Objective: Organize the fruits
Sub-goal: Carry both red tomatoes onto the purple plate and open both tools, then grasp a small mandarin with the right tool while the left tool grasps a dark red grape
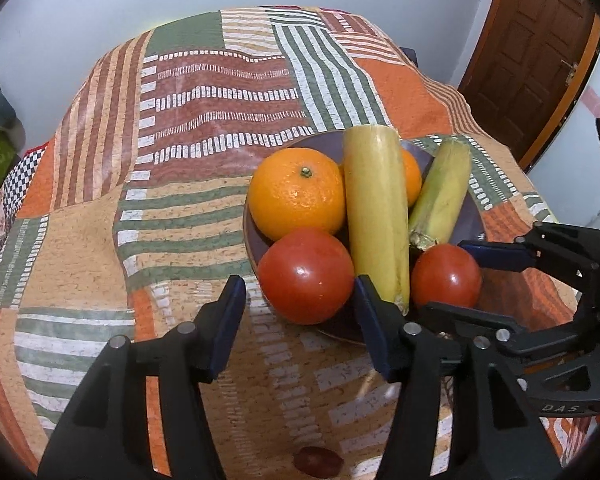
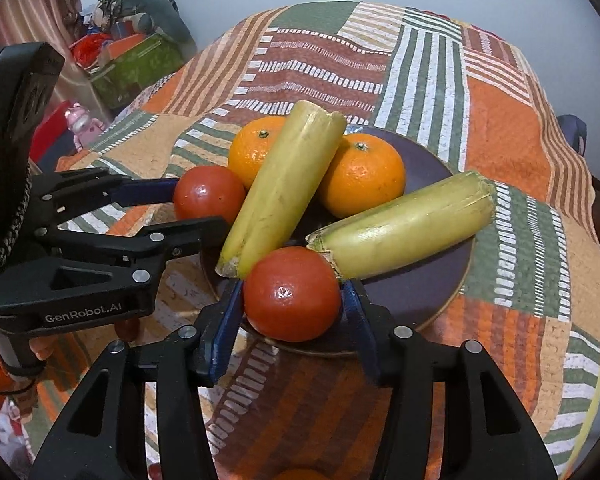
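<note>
The big striped cloth [image 2: 496, 128] fills the frame. The dark plate [image 2: 424, 168] sits mid-frame, holding bananas, oranges and tomatoes. The right gripper [image 2: 292, 312] stands open around the near tomato [image 2: 292, 294], pads not squeezing. The left gripper [image 1: 300, 308] is open around the other tomato [image 1: 306, 276]. I think each should back away slowly so nothing rolls.

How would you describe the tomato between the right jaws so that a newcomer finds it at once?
Start at the dark plate on the patchwork cloth. Go to its near edge, where the right gripper brackets a red tomato. The other tomato lies further left by the left gripper; this one sits where the cut ends of both yellow-green stalks meet.
</note>
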Tool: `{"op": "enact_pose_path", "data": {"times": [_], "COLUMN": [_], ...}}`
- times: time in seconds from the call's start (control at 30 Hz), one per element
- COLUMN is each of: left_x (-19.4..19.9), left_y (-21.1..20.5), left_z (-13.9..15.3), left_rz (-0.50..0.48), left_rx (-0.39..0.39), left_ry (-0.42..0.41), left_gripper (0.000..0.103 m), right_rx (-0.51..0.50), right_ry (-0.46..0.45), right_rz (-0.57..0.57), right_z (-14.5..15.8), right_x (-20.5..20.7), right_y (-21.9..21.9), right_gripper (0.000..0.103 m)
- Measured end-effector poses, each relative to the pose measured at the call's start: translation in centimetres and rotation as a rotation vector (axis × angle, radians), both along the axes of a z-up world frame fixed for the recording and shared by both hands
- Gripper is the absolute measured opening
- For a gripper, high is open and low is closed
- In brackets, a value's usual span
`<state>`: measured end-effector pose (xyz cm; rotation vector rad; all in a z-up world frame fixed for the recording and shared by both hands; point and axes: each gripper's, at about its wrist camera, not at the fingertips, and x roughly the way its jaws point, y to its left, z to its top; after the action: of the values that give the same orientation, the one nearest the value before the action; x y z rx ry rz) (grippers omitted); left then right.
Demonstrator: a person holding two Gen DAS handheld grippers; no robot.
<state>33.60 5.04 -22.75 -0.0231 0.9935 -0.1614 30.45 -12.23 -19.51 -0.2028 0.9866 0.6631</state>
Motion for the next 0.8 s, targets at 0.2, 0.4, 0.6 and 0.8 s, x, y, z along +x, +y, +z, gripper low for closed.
{"op": "enact_pose_path", "data": {"times": [0.2, 0.4, 0.6, 0.8], "left_x": [-1.5, -4.2, -7.1, -9.6], "left_y": [0.5, 0.6, 0.7, 1.2], "left_z": [1.9, 4.3, 5.6, 5.0], "left_rz": [0.018, 0.023, 0.027, 0.034], "left_rx": [-0.011, 0.004, 0.009, -0.029], "left_ry": [-0.029, -0.070, -0.078, -0.037], "left_gripper": [0.058, 0.063, 0.064, 0.064], "right_rx": [0.031, 0.048, 0.045, 0.044], "right_ry": [-0.034, -0.087, -0.138, -0.151], "right_rz": [-0.039, -0.067, -0.086, -0.098], "right_z": [1.5, 4.1, 6.2, 6.7], "right_x": [-0.7, -2.3, -4.4, -6.5], "right_y": [-1.4, -3.0, -4.3, -5.5], "right_gripper": [0.068, 0.068, 0.068, 0.068]}}
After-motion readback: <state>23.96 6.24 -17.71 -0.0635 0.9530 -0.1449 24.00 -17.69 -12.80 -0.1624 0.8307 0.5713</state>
